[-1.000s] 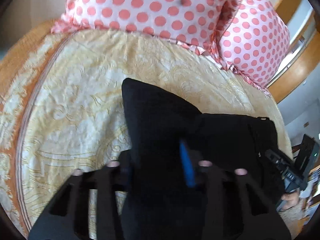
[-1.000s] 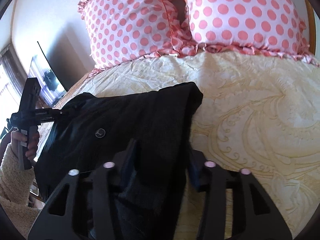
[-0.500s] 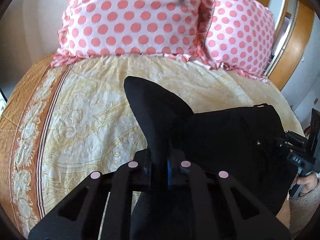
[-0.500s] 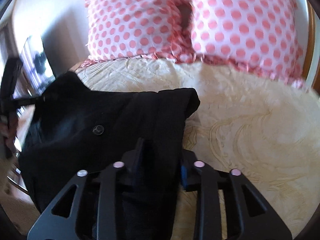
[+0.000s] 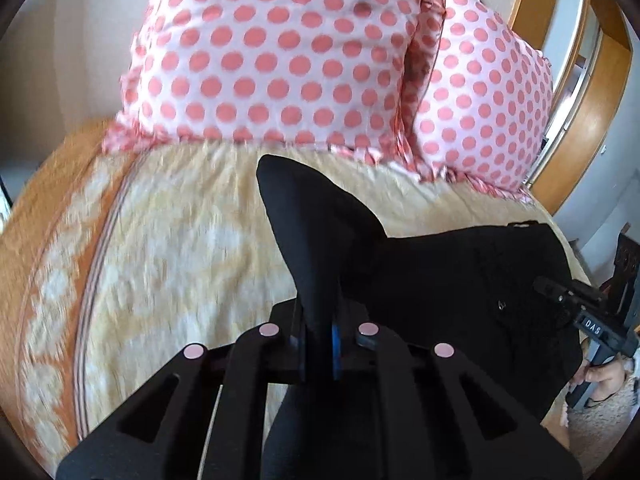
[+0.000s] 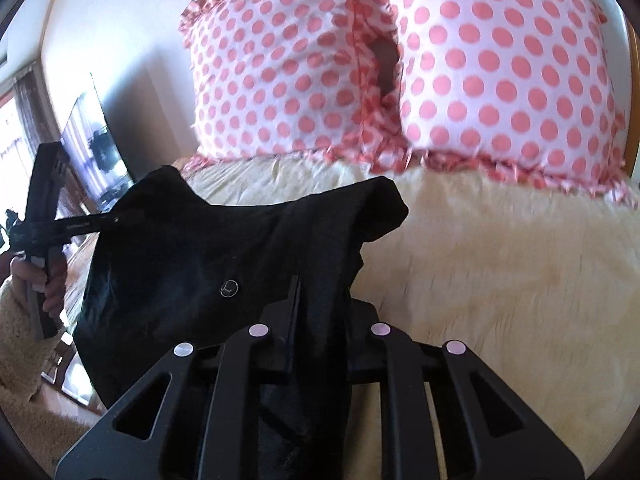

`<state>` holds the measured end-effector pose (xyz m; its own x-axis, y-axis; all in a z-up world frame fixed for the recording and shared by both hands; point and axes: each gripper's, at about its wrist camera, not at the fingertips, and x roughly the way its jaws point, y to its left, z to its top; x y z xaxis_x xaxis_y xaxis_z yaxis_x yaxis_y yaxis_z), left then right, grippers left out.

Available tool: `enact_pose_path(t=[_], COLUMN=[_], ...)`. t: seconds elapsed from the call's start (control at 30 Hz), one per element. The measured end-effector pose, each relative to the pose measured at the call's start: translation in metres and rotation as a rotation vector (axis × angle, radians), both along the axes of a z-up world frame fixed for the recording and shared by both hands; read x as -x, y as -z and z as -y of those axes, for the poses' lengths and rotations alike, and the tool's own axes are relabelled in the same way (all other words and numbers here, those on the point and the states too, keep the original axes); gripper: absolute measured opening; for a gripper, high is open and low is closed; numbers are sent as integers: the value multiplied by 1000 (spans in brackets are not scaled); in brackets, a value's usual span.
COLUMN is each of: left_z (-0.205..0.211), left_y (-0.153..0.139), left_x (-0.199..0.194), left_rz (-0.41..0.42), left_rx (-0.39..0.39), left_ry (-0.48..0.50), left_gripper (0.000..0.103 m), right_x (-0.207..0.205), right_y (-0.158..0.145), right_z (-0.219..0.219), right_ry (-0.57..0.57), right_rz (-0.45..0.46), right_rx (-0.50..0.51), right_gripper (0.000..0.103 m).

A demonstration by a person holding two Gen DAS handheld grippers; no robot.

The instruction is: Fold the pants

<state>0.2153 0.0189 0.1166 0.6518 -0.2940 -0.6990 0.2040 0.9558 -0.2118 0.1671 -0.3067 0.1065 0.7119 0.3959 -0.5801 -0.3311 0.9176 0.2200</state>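
In the left wrist view the left gripper (image 5: pixel 318 336) sits at lower centre, clenched on a narrow pinch of the black pants (image 5: pixel 460 280); the cloth rises from between the fingers into a pointed peak in mid frame, then spreads right as a broad dark sheet over the yellow patterned bedspread (image 5: pixel 180 248). At the right edge of this view the right gripper (image 5: pixel 576 300) shows from the side, its tip against the far edge of the pants and a hand (image 5: pixel 600 376) on its handle below; only here do the orange border of the bedspread at far left and the wooden frame (image 5: pixel 580 152) at upper right appear

The right wrist view shows the right gripper (image 6: pixel 320 320) at lower centre, grasping a thick bunch of the pants (image 6: pixel 192 264), which drape left from it, raised off the bedspread (image 6: pixel 500 272). This view alone shows a round metal button (image 6: pixel 230 288) on the fabric, the left gripper (image 6: pixel 116 220) reaching in from the left edge to pinch the pants' upper left corner, the hand (image 6: pixel 44 284) and fuzzy sleeve behind it, and a dark television screen (image 6: pixel 92 140) at the left

Two pink polka-dot pillows (image 5: pixel 272 52) (image 6: pixel 500 68) stand side by side across the top of both views
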Motion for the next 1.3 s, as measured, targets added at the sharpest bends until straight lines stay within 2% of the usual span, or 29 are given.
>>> enact_pose_path(t=[0.13,0.23,0.37,0.47,0.57,0.63,0.77,0.8,0.9,1.03,1.13,1.17,1.2,1.3], left_z=[6,9,11,11,15,12,12,16,36,64,72,72,69,70], left_y=[-13,-10,23,48,47,34,-1,-6,-8,12,34,43,51,53], left_x=[-46,-80,-119,-126,-123,-112,-61,-51,-17,10,11,11,8,6], left_rz=[49,46,-75,-105,-77,-43,87,93,54,-40,-118,-152,-178,-170], left_rx=[-27,-61,-84,-107,-146,-165,-202,-200,-180,-218,-237,-234,-210,-190], left_ry=[-30,-38,-55,-89,-111,-135,-162,-148,-68,2,11,9,2,-1], left_gripper=[8,8,9,15,24,27,65,68,75,81,86,88,89,95], right_x=[-46,-77,-113,-116,-115,-107,-77,-65,-43,-27,-30,-34,-36,-39], right_y=[-12,-6,28,35,32,27,8,2,1,16,32,41,44,46], right_z=[8,16,14,12,3,4,11,6,-21,-67,-80,-82,-83,-79], right_ry=[62,111,155,169,199,245,343,320,213,87,69,61,55,66], right_rz=[39,17,-120,-137,-132,-122,-29,-6,5,-33,-104,-147,-150,-158], right_rx=[-31,-60,-12,11,98,140,192,175,175,282,354,377,376,342], right_gripper=[17,17,17,19,30,51,54,54,55,55,58,58,59,61])
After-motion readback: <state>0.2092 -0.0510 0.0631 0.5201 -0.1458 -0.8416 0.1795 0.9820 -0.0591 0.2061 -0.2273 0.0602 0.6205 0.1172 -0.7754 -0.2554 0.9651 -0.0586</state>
